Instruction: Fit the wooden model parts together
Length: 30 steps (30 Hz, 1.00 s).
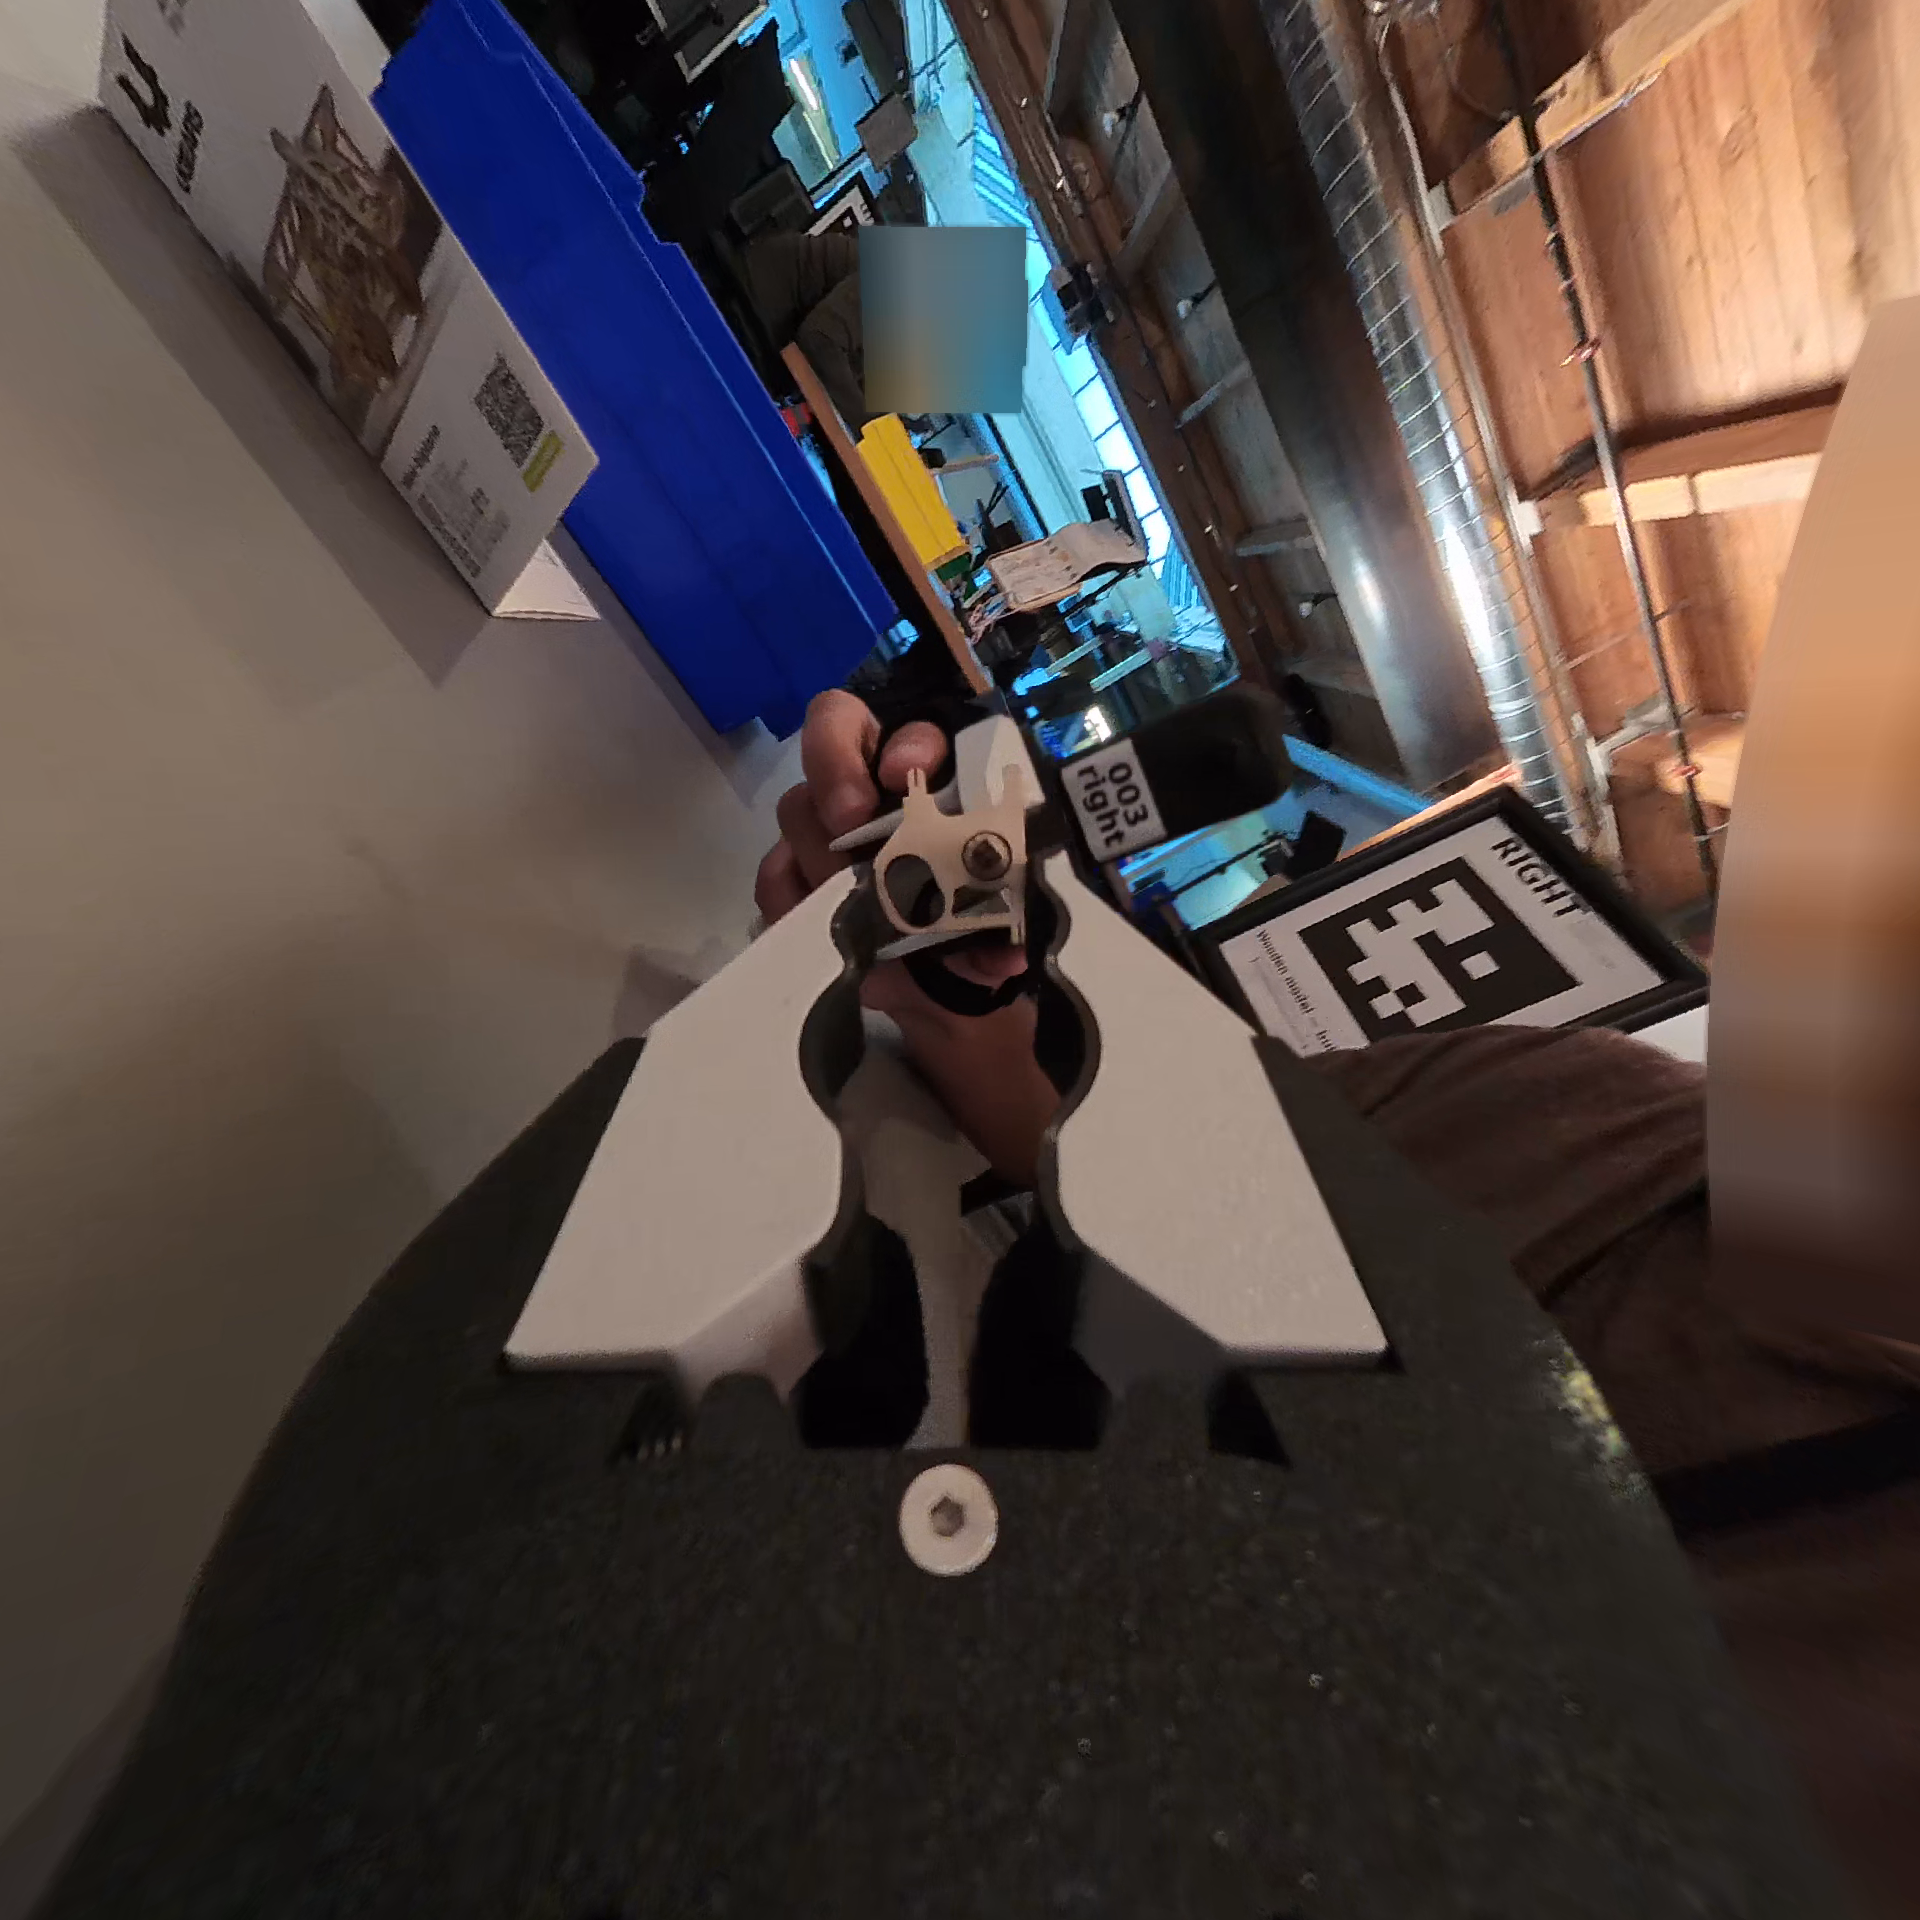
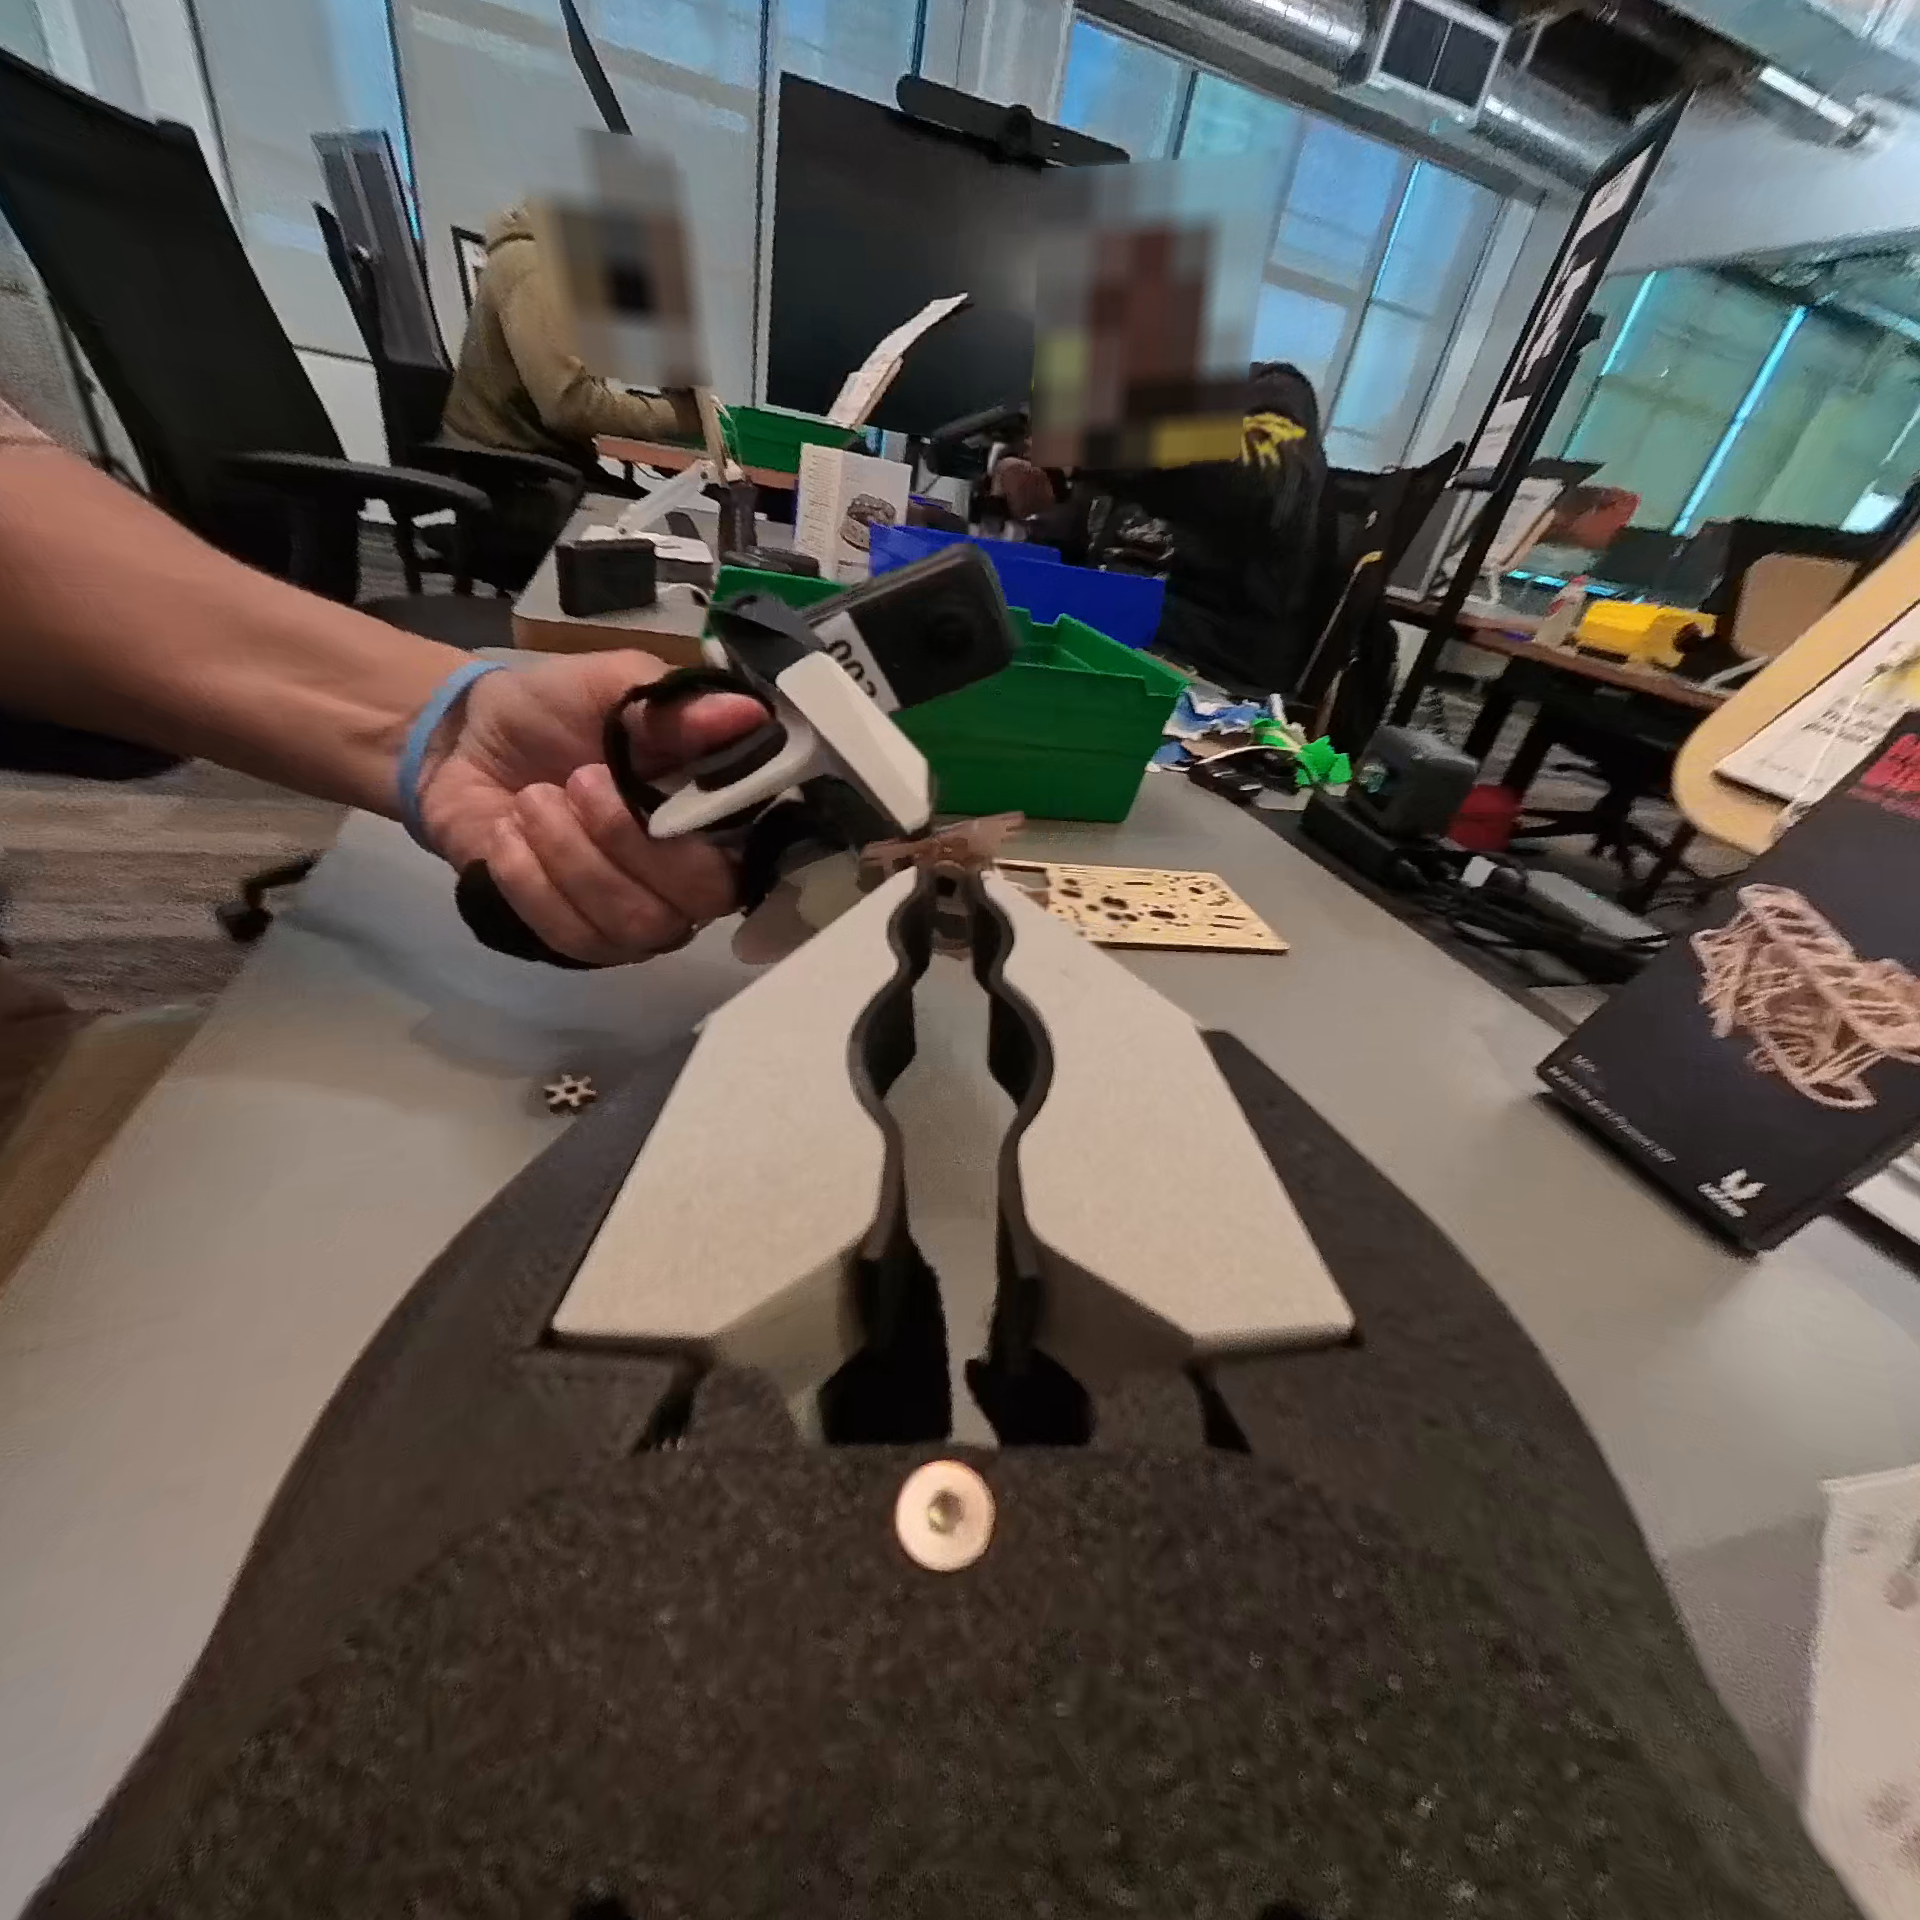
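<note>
I am pinching the thin wooden part (image 1: 940,878) with my left gripper (image 1: 951,914), narrowed onto its flat cutout plate; my right gripper (image 2: 943,883) is gripping the same assembly midair. It looks light and brittle, so I am holding edges, not prongs.

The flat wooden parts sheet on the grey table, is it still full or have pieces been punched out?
Partly emptied: the flat wooden parts sheet lies flat on the grey table with many dark cut-out holes across it.
</note>
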Each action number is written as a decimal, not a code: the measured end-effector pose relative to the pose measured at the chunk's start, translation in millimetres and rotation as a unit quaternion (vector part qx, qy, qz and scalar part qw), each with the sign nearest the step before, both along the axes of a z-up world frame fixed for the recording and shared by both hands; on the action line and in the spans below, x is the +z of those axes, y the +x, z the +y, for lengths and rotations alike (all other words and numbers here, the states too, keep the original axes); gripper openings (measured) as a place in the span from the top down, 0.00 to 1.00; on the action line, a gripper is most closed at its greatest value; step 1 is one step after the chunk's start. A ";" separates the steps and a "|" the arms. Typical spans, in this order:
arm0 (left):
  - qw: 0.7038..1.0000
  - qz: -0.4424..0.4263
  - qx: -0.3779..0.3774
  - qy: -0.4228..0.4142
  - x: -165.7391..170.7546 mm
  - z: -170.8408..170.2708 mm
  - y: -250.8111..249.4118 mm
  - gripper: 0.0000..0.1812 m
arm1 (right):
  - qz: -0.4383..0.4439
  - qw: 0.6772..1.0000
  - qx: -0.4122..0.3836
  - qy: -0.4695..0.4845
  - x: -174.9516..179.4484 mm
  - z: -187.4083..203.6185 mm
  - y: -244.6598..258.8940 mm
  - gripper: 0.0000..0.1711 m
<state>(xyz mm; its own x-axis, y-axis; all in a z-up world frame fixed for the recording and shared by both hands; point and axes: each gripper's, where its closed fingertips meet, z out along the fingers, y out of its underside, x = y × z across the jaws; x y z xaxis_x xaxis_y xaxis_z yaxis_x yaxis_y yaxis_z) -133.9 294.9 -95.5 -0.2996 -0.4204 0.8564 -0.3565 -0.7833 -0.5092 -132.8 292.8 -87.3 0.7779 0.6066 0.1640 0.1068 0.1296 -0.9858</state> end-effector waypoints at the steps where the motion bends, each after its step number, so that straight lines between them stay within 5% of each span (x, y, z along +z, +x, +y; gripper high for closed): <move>1: 1.000 0.000 0.001 0.012 0.2 -0.5 -1.2 0.86 | 0.010 1.000 0.005 -0.007 -0.1 0.2 -0.3 0.96; 15: 0.994 -0.021 -0.087 0.058 8.7 -27.1 -26.2 0.86 | 0.016 0.996 0.074 0.048 10.9 -18.8 -18.9 0.82; 25: 0.979 0.032 -0.199 0.040 -7.7 -57.8 -50.2 0.85 | -0.043 0.985 0.149 0.081 4.2 -46.2 -51.3 0.86; 30: 0.979 0.039 -0.194 0.047 -11.2 -53.0 -49.2 0.86 | -0.051 0.985 0.146 0.077 1.6 -45.9 -48.7 0.90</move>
